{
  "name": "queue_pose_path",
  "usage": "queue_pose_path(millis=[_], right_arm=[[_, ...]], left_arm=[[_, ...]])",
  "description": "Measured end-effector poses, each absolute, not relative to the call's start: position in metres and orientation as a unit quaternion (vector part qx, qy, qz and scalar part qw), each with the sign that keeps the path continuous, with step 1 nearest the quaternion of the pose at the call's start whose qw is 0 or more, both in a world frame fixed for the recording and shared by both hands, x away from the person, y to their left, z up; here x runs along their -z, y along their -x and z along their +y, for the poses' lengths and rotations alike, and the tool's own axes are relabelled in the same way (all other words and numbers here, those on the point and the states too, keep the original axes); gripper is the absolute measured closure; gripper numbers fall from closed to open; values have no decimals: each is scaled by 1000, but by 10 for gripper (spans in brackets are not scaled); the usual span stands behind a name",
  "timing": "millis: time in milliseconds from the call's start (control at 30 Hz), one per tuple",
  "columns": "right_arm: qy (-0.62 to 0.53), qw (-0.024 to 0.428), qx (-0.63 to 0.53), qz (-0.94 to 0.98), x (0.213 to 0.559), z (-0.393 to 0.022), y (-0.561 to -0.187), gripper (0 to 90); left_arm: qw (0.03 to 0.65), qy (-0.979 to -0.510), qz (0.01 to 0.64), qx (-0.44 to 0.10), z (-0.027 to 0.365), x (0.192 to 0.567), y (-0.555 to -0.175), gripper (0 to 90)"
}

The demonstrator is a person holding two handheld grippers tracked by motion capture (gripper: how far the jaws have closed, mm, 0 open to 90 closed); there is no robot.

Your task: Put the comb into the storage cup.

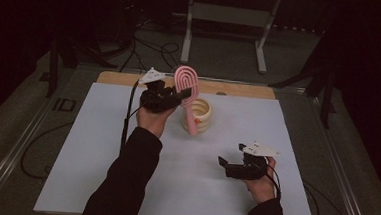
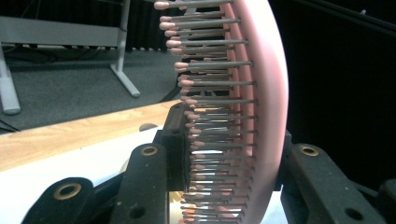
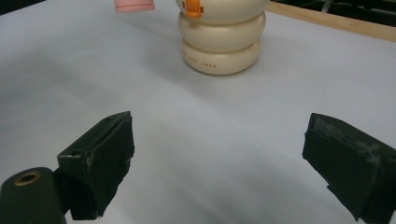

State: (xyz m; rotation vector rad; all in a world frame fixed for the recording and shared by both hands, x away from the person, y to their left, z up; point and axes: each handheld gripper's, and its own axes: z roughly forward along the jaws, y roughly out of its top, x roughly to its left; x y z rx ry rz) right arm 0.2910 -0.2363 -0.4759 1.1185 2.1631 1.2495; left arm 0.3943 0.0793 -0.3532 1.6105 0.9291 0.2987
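Observation:
My left gripper (image 1: pixel 180 95) is shut on a pink hairbrush (image 1: pixel 186 80), held up over the back of the white table. In the left gripper view the brush head (image 2: pixel 264 112) stands on edge between the jaws, with its pink-tipped bristles (image 2: pixel 210 84) pointing left. The handle slants down in front of a cream ringed holder (image 1: pixel 203 114) that has an orange knob. In the right gripper view the handle's end (image 3: pixel 134 4) hangs left of the holder (image 3: pixel 222 44), apart from it. My right gripper (image 1: pixel 231 158) is open low over the table's front right, its fingers (image 3: pixel 100 158) wide apart with nothing between them.
A white sheet (image 1: pixel 101 147) covers the table, and a wooden strip (image 1: pixel 125 78) shows at the back edge. Beyond it, on the grey floor, stand a metal frame (image 1: pixel 229 19) and loose cables (image 1: pixel 152 47). A cable trails from each gripper.

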Motion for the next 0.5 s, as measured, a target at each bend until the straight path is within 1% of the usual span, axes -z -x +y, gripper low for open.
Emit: queue_pose_path(millis=[100, 167, 500], right_arm=[[-401, 202, -448, 774, 476, -237, -291, 88], [-402, 200, -451, 771, 476, -238, -290, 88], [-404, 199, -457, 767, 475, -240, -290, 88]], left_arm=[[589, -691, 399, -128, 79, 353, -394, 650], [590, -687, 401, -137, 77, 346, -403, 650], [588, -684, 402, -156, 71, 340, -422, 651]])
